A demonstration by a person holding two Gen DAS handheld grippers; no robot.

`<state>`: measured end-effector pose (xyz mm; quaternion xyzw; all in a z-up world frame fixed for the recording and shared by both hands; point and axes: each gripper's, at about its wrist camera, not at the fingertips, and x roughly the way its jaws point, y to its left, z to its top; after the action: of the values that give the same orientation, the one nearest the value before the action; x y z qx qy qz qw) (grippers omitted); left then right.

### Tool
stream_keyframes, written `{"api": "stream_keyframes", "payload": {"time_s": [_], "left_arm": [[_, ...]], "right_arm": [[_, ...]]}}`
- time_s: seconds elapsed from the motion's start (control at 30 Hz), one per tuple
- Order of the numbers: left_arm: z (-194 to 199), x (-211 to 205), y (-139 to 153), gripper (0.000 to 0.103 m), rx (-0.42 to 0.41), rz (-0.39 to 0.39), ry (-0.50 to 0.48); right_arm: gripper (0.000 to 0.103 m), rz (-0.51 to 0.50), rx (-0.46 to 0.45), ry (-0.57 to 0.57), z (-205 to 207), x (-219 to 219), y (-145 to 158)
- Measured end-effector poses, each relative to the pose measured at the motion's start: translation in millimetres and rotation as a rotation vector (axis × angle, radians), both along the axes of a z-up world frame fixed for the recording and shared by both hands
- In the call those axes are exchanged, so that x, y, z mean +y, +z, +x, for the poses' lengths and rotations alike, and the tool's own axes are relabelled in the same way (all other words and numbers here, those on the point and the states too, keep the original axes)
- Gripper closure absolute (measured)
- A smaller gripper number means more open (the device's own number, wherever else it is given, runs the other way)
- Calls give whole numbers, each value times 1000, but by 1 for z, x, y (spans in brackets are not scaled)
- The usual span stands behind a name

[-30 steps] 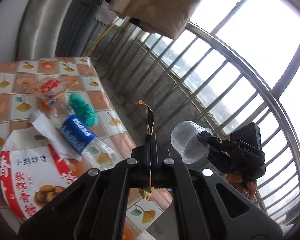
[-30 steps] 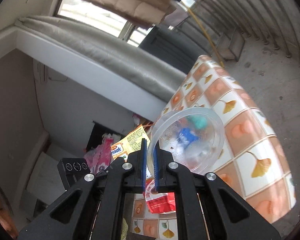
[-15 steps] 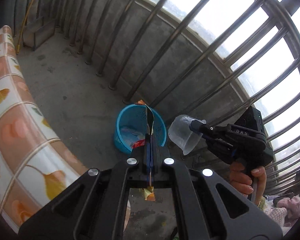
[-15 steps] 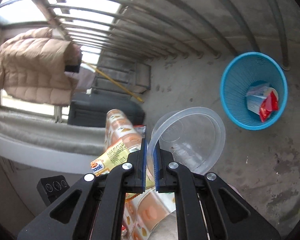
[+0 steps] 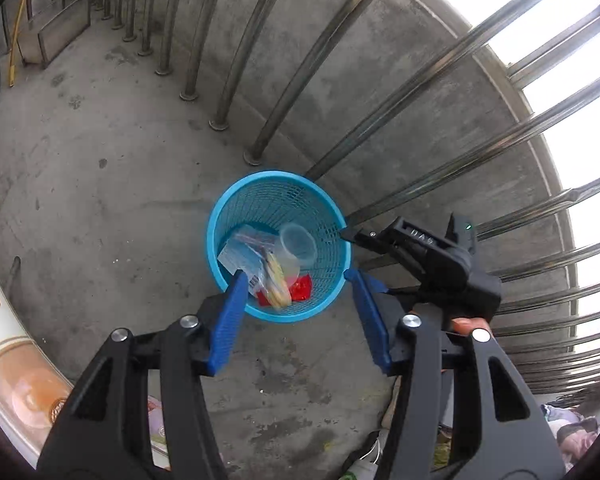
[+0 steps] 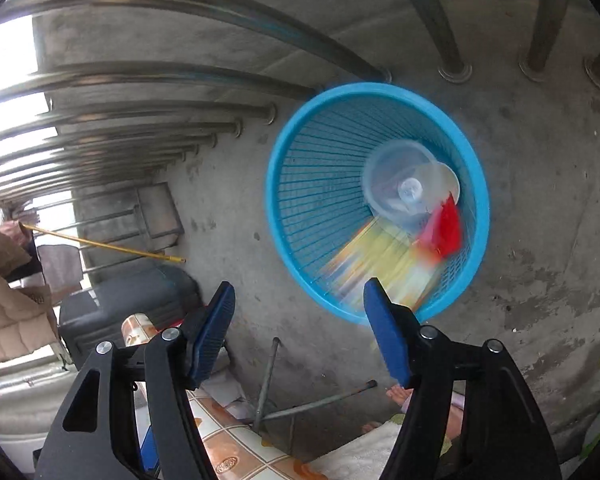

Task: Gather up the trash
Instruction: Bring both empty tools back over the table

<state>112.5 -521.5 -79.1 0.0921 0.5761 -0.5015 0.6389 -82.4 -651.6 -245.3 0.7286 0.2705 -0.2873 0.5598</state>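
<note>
A blue mesh waste basket (image 5: 220, 236) stands on the concrete floor by the railing; it also shows in the right wrist view (image 6: 284, 160). Inside lie a clear plastic cup (image 5: 298, 242) (image 6: 404, 180), a yellow wrapper (image 5: 278, 282) (image 6: 380, 264) blurred in motion, a red wrapper (image 5: 302, 286) (image 6: 444, 228) and a pale packet (image 5: 240, 252). My left gripper (image 5: 298, 280) is open and empty above the basket's near rim. My right gripper (image 6: 298, 290) is open and empty over the basket; it also shows in the left wrist view (image 5: 428, 252) at the basket's right rim.
Steel railing bars (image 5: 300, 60) rise behind the basket. The tiled-pattern table edge (image 5: 4, 360) is at the lower left; it shows too in the right wrist view (image 6: 228, 444), with its metal legs (image 6: 268, 384). A dark suitcase (image 6: 112, 312) stands nearby.
Both grippers have opened over the basket. The thin wrapper left my left gripper and the clear cup left my right gripper; both are now in the basket.
</note>
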Motion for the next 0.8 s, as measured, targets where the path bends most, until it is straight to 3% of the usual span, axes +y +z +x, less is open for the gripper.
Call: {"api": "stream_keyframes", "payload": {"time_s": [0.23, 0.37, 0.63, 0.8], "left_arm": [[-9, 46, 40, 28, -130, -87, 13], [-19, 93, 74, 19, -217, -159, 78], [-35, 199, 141, 12, -320, -275, 172], [-32, 272, 162, 11, -436, -282, 234]], "right_arm": [[37, -58, -78, -14, -25, 25, 7], [36, -157, -96, 21, -27, 47, 38], [23, -475, 27, 285, 12, 121, 139], [22, -636, -3, 472, 49, 172, 192]]}}
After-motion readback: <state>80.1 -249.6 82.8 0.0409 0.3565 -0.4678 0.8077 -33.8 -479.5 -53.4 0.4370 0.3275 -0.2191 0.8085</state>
